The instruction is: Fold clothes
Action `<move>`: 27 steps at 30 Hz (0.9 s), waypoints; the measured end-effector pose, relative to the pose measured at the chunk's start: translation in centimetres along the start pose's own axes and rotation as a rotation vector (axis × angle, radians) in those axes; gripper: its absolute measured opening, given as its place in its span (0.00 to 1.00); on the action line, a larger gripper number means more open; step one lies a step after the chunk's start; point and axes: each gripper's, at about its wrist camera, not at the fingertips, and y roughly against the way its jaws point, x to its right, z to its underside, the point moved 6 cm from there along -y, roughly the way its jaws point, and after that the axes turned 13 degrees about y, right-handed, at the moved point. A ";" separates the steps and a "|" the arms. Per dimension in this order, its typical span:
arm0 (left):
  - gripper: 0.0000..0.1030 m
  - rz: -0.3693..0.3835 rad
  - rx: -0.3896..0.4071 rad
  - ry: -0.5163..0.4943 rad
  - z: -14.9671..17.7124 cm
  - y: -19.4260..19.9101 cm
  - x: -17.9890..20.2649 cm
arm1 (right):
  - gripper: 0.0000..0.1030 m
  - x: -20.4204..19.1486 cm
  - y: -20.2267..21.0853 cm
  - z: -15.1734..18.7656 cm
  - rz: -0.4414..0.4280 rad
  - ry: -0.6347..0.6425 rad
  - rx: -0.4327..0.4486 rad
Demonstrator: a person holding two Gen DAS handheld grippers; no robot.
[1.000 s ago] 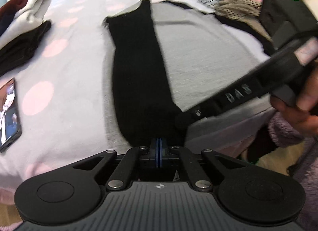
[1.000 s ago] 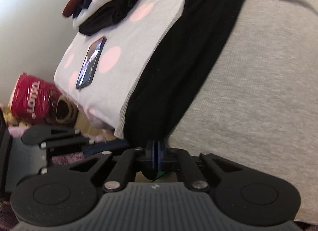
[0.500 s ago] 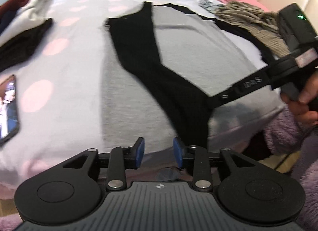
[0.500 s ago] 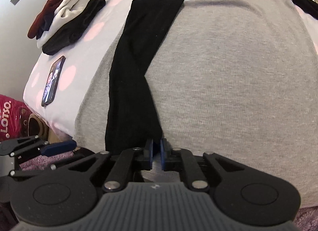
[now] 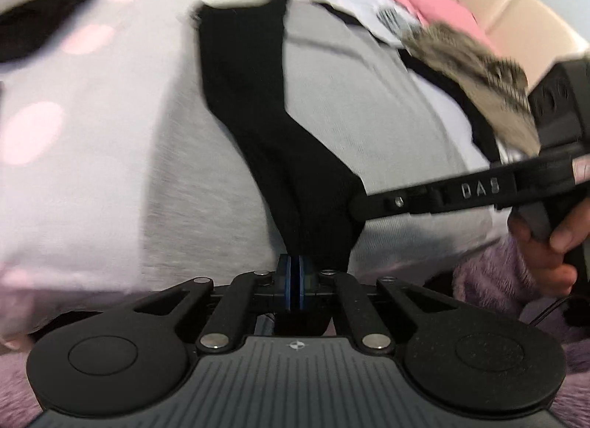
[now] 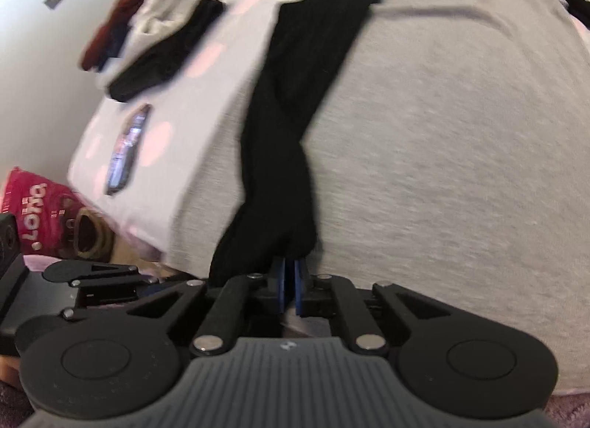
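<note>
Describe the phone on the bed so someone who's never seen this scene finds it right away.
Start at the bed's white sheet with pink dots, left of the grey shirt with the black sleeve. Go below the pile of folded clothes toward the near corner. There lies the phone: a flat dark slab with its screen lit, the only hard, glossy thing among the fabric.

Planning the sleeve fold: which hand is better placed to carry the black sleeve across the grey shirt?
Right: its tongs grip the black sleeve beside the grey shirt body.
</note>
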 end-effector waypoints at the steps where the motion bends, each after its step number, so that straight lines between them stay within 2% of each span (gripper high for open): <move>1: 0.02 -0.016 0.012 0.014 -0.1 0.8 -0.4 | 0.06 -0.6 0.0 -0.2 -0.020 0.015 0.004; 4: 0.02 -0.054 0.027 0.073 0.0 2.6 -1.8 | 0.05 -2.6 -0.3 -0.6 -0.067 0.074 -0.007; 8: 0.02 -0.158 0.021 0.133 0.6 3.6 -3.8 | 0.05 -4.2 -1.3 -0.4 -0.096 0.133 -0.051; 11: 0.02 -0.182 -0.002 0.170 0.7 3.0 -4.9 | 0.12 -4.6 -2.1 -0.3 -0.083 0.158 -0.090; 14: 0.03 -0.223 -0.028 0.187 0.6 2.5 -5.8 | 0.25 -4.2 -2.1 -0.5 -0.048 0.165 -0.097; 17: 0.07 -0.193 -0.003 0.211 -0.6 3.1 -6.0 | 0.27 -3.1 -1.4 -1.5 0.002 0.152 -0.076; 19: 0.10 -0.170 0.026 0.184 -2.2 3.5 -5.6 | 0.27 -2.1 -0.9 -2.5 0.039 0.146 -0.065; 24: 0.10 -0.105 0.112 0.051 -8.4 3.3 -3.7 | 0.27 0.5 0.4 -6.1 0.140 0.185 -0.040; 27: 0.10 -0.058 0.146 0.026 -12.6 1.5 -2.8 | 0.27 2.4 1.0 -8.9 0.182 0.223 0.006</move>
